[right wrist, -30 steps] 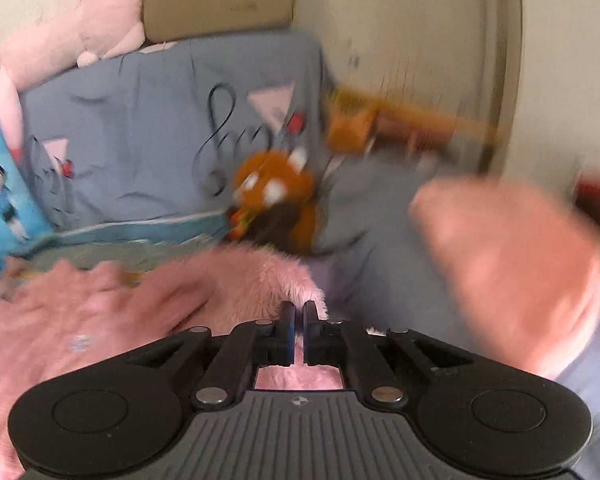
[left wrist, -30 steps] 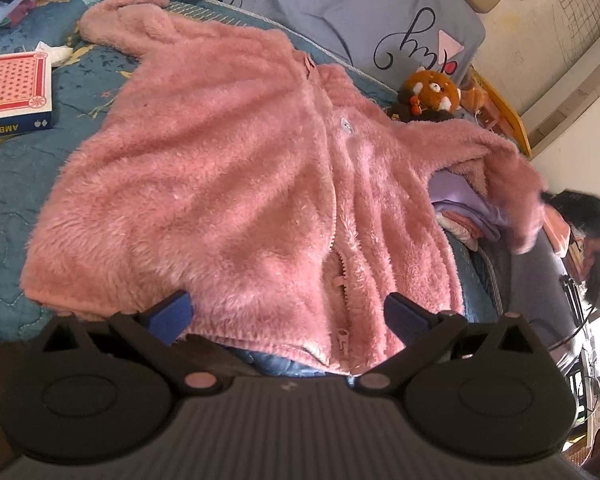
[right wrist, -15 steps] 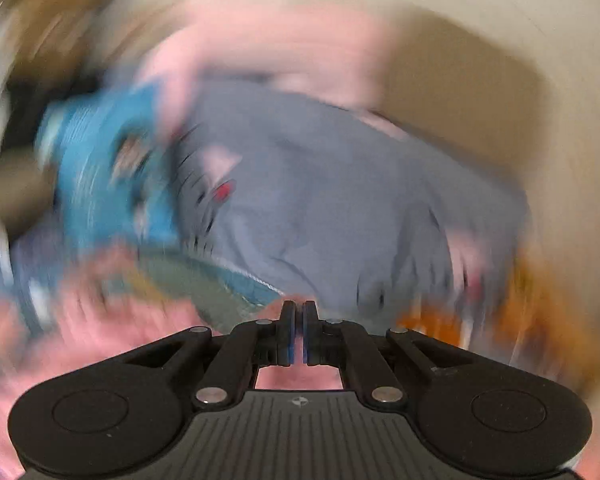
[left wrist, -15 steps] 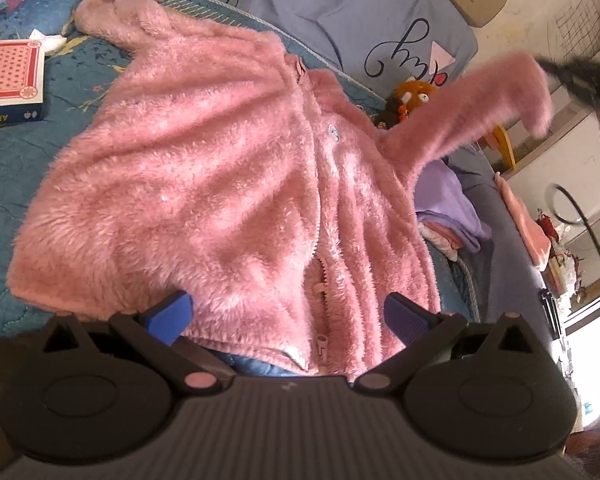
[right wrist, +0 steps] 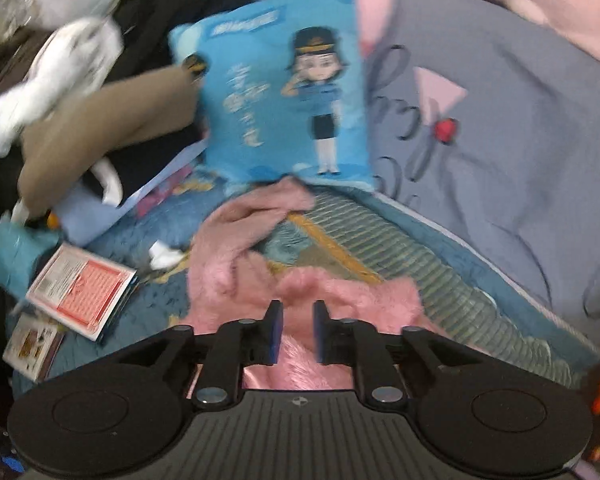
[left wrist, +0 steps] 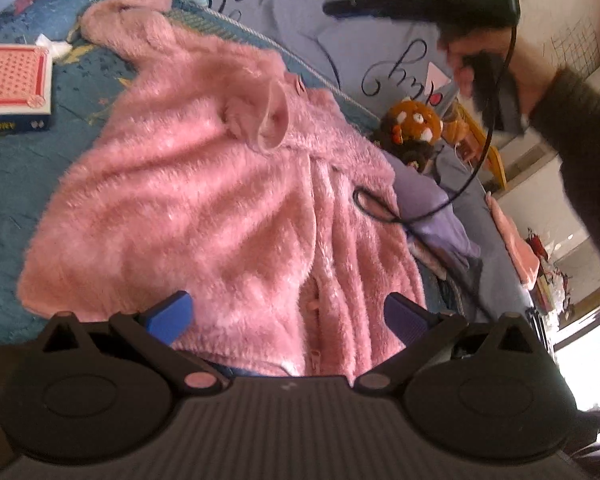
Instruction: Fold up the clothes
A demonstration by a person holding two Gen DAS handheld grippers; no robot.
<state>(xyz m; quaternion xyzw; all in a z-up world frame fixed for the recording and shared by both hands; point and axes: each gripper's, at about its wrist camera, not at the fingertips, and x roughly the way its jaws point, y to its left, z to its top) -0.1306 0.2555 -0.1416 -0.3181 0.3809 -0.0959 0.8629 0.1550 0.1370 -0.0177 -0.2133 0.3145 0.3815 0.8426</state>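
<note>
A pink fleece jacket (left wrist: 204,216) lies front-up on the blue quilted bedspread (left wrist: 4,200), zip running down its middle, one sleeve (left wrist: 260,120) folded in across the chest with its cuff lining showing, the other sleeve (left wrist: 128,12) stretched away toward the blue cartoon pillow (right wrist: 284,92). The left gripper (left wrist: 286,316) hovers over the hem with its jaws spread wide and nothing between them. The right gripper (right wrist: 296,330), above the collar end, stands with jaws partly apart; fleece shows between the tips, but whether they pinch it cannot be told. The garment looks light, thick and limp, a pile that would likely slump and spring back rather than crease, so the firmer edges seem the surest holds: hem corners, cuffs, the shoulder seam. A card box (left wrist: 14,86) lies beside it
</note>
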